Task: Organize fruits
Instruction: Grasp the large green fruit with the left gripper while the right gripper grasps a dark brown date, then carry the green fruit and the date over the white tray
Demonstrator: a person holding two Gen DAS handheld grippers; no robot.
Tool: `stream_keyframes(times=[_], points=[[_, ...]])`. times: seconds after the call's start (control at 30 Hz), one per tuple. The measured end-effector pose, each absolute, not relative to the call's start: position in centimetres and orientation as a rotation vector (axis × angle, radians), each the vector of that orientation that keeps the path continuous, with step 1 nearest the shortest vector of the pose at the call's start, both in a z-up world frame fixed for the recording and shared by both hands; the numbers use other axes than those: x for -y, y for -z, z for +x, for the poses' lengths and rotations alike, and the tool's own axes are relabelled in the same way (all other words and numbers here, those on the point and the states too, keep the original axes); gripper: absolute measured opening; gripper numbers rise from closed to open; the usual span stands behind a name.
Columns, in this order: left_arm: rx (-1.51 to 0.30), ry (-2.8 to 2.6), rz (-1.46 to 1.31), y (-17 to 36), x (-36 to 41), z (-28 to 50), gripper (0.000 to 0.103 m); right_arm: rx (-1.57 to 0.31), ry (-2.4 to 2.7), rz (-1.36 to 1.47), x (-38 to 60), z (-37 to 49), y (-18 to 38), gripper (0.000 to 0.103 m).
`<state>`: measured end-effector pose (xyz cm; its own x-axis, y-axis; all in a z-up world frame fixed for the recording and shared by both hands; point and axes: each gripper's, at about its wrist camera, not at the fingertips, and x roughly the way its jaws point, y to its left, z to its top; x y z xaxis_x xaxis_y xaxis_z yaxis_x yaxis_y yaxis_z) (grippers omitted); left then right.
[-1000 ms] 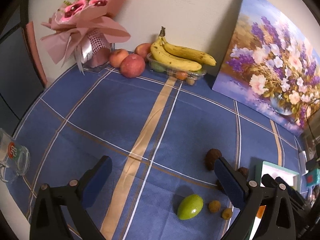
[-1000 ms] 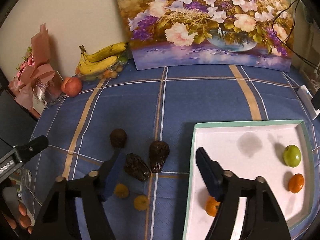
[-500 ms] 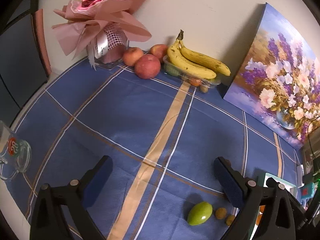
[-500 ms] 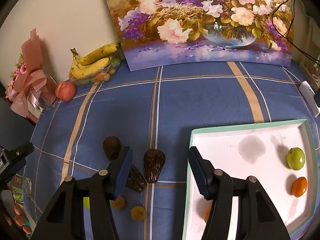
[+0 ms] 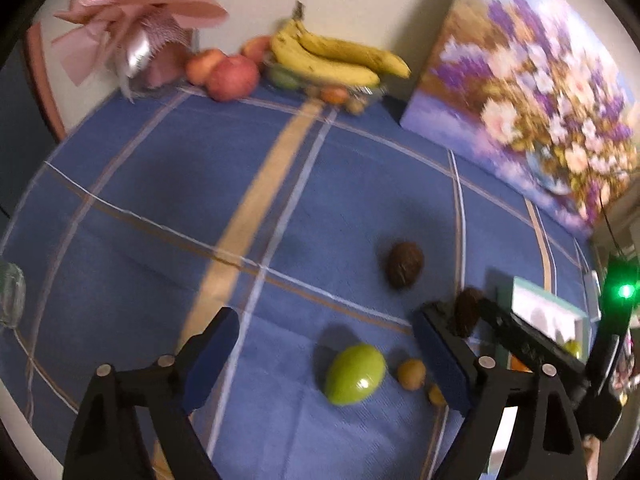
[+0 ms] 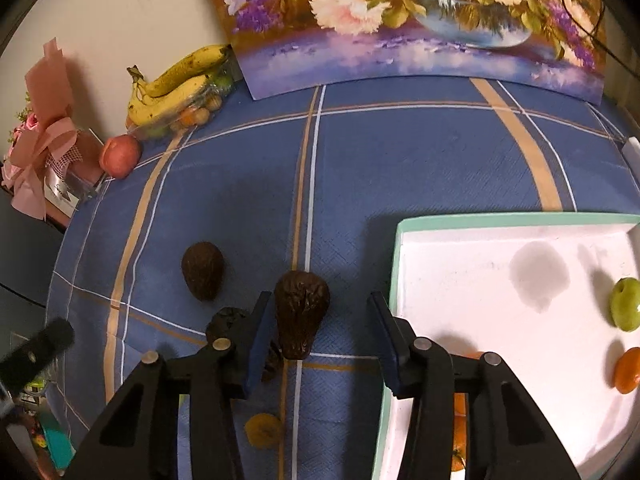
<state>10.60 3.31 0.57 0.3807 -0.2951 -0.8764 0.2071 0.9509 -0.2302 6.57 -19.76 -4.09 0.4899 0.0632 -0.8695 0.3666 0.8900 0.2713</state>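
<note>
While the left gripper [image 5: 324,344] hangs over the blue checked desk [image 5: 160,184], its jaws are closing with a green mango [image 5: 355,369] lying between them, untouched. Left of the mango, the left wrist view alone shows a glass [image 5: 11,294] at the desk's edge. Beyond the mango lies a dark avocado [image 5: 404,265], and just right of it sit two small yellow-brown fruits [image 5: 411,374]. Right of the mango, the right gripper [image 6: 320,328] straddles a wrinkled dark avocado [image 6: 301,314]; its jaws are closing too, the left pad near the skin, the right one apart. Only the right wrist view shows the inside of the white tray [image 6: 500,220], well right of the mango, holding a green fruit [image 6: 626,303] and oranges [image 6: 627,370].
</note>
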Motion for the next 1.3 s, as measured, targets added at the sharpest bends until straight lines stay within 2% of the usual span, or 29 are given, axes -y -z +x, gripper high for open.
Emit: stream_keyframes(times=[0.03,0.13,0.2,0.37,0.43,0.57,0.87,1.3], points=[[-1.148,0.330,-0.087,-0.2,-3.0,10.3,0.089,-1.044,0.188,0.461,19.7,6.6,4.1,0.044],[-1.179,0.343,-0.070,0.7,-2.2,9.9,0.085,-1.037,0.180,0.458,19.6,6.8,4.2,0.044],[-1.204,0.345,-0.055,1.4,-1.8,9.8,0.077,-1.034,0.173,0.450,19.4,6.9,4.2,0.043],[-1.260,0.361,-0.046,2.9,-1.0,9.8,0.074,-1.055,0.148,0.488,19.3,7.3,5.3,0.042],[-1.276,0.364,-0.028,3.5,-0.6,9.6,0.068,-1.051,0.138,0.500,19.2,7.4,5.5,0.040],[-1.320,0.379,-0.019,4.7,-0.1,9.5,0.047,-1.048,0.118,0.516,19.0,7.4,5.7,0.033],[-1.276,0.387,-0.054,3.8,-0.4,9.6,0.046,-1.001,0.135,0.510,19.3,6.8,3.5,0.033],[-1.051,0.458,-0.097,-3.6,-1.0,8.4,0.046,-0.903,0.253,0.463,21.6,2.8,-3.5,0.033]])
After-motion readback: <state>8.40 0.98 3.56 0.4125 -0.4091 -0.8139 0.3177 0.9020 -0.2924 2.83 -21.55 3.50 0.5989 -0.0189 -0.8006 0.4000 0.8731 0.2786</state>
